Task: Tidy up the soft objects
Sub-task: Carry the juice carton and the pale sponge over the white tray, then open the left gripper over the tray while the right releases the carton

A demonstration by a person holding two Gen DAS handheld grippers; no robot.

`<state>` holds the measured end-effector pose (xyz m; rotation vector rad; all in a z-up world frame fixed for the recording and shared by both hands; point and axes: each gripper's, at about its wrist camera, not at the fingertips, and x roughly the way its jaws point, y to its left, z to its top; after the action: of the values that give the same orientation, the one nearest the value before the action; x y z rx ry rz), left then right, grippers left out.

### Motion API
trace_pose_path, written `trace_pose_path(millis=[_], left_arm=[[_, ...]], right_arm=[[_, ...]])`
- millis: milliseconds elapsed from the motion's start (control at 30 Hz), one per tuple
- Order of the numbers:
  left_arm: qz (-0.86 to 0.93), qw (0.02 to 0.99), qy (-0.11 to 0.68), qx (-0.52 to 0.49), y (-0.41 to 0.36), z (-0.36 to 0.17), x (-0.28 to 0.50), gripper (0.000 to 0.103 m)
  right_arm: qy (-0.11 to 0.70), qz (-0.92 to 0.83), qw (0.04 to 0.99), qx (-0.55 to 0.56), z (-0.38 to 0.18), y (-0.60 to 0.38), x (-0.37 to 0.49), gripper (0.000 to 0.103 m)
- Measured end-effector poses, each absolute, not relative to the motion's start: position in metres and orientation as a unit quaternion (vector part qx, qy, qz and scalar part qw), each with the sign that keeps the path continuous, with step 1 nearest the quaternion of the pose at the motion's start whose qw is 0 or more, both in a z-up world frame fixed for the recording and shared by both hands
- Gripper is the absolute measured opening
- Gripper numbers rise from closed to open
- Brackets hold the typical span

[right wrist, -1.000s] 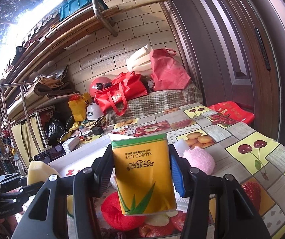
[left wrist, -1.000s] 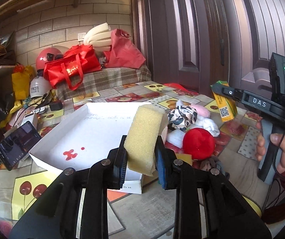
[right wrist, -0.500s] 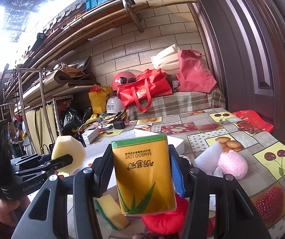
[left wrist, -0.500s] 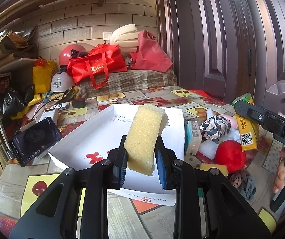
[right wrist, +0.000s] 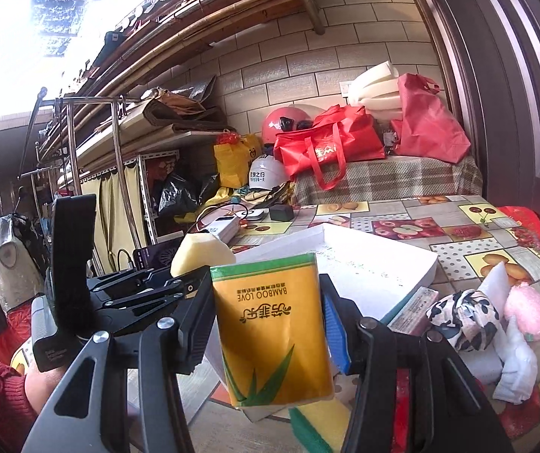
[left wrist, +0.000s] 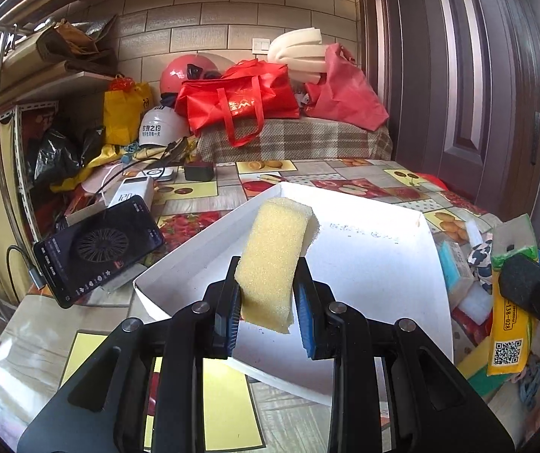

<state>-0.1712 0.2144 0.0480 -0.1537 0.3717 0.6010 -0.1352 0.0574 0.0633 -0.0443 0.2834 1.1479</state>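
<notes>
Porous yellow sponge (left wrist: 272, 268) pinched by left gripper (left wrist: 266, 315); right gripper (right wrist: 270, 324) clamps glossy tissue pack (right wrist: 272, 330).

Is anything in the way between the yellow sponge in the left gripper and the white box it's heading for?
Nothing visible. The yellow sponge, clamped in the left gripper, already hangs over the near edge of the open white box, whose floor looks bare. The right gripper with its tissue pack stays off to the side.
</notes>
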Motion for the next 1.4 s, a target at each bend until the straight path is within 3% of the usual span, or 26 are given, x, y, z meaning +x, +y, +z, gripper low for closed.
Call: trace_pose_path(millis=[367, 833, 867, 900, 933, 1000, 1067, 1400], left_arm=[[0.31, 0.929, 0.184, -0.08, 0.247, 0.046, -0.133, 0.025], [0.285, 0.918, 0.249, -0.116, 0.268, 0.037, -0.105, 0.026], [0.291, 0.917, 0.247, -0.119, 0.269, 0.037, -0.106, 0.029], [0.298, 0.915, 0.244, -0.12, 0.269, 0.037, -0.108, 0.04], [0.31, 0.912, 0.24, -0.121, 0.27, 0.038, -0.11, 0.049], [0.339, 0.902, 0.231, -0.135, 0.275, 0.039, -0.115, 0.086], [0.341, 0.899, 0.223, -0.16, 0.283, 0.038, -0.121, 0.1], [0.351, 0.899, 0.206, -0.161, 0.282, 0.04, -0.127, 0.103]], right_arm=[[0.165, 0.529, 0.831, -0.051, 0.052, 0.108, -0.129, 0.051], [0.188, 0.473, 0.859, -0.053, 0.05, 0.123, -0.107, 0.054], [0.187, 0.47, 0.861, -0.055, 0.051, 0.125, -0.107, 0.068], [0.185, 0.464, 0.864, -0.057, 0.051, 0.125, -0.107, 0.085], [0.181, 0.456, 0.869, -0.055, 0.052, 0.123, -0.108, 0.086], [0.176, 0.449, 0.875, -0.048, 0.053, 0.119, -0.107, 0.09], [0.177, 0.446, 0.876, -0.042, 0.053, 0.118, -0.105, 0.103], [0.153, 0.452, 0.878, -0.047, 0.056, 0.118, -0.112, 0.103]])
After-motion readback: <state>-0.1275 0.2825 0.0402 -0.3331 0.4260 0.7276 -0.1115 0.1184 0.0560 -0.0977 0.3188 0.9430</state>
